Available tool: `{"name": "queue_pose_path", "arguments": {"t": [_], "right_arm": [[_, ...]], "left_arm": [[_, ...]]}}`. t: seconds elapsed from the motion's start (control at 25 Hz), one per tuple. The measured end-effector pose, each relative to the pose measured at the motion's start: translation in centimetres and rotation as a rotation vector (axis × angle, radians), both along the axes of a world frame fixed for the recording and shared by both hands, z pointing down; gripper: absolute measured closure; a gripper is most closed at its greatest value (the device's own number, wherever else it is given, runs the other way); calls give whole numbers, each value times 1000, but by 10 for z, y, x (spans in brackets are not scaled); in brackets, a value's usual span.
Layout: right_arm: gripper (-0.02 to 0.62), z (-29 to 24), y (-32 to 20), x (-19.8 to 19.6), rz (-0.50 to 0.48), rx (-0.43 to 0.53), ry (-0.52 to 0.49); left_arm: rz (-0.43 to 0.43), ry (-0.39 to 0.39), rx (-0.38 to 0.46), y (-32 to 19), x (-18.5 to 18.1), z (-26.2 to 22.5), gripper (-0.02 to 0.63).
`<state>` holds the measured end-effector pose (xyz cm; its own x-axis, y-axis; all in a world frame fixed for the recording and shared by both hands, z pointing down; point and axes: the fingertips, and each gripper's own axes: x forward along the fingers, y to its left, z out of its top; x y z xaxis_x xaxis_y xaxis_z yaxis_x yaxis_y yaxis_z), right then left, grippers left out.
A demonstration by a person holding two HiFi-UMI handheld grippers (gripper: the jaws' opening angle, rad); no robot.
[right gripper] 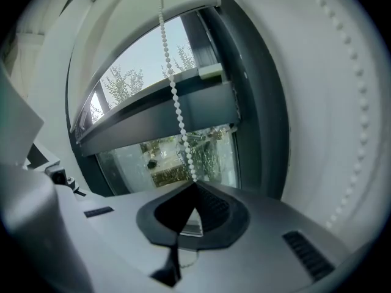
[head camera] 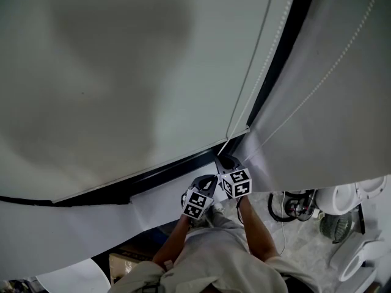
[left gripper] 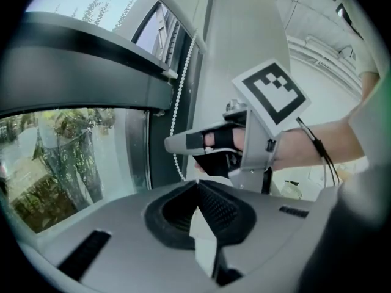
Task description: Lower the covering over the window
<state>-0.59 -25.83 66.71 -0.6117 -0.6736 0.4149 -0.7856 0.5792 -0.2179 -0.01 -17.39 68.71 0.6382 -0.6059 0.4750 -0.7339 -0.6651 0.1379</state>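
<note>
Left tool [left gripper: 197, 185], jaws together, sits just beside the bead chain [left gripper: 174, 145]; right tool [right gripper: 194, 185] pinches that chain under the part-raised roller blind [head camera: 122, 72], glass [right gripper: 165, 157] bare below. Light, slippery beads probably want a firm, low grip

white roller blind [head camera: 122, 72] partly down; white bead chain [right gripper: 177, 112] hangs taut.

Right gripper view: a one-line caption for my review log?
Right gripper shut on the bead chain hanging in front of the uncovered window glass.
</note>
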Motion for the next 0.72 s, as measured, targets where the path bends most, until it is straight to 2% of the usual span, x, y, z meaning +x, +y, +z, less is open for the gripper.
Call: {"name": "queue_pose_path", "arguments": {"t": [0.24,0.72], "right_arm": [[600,21,2,2,0,-55,28],[594,16,10,2,-5,-2,93]], "left_arm": [[-5,-1,4,1,2,-3,592],[-29,10,33,7,-4,-10,591]]}}
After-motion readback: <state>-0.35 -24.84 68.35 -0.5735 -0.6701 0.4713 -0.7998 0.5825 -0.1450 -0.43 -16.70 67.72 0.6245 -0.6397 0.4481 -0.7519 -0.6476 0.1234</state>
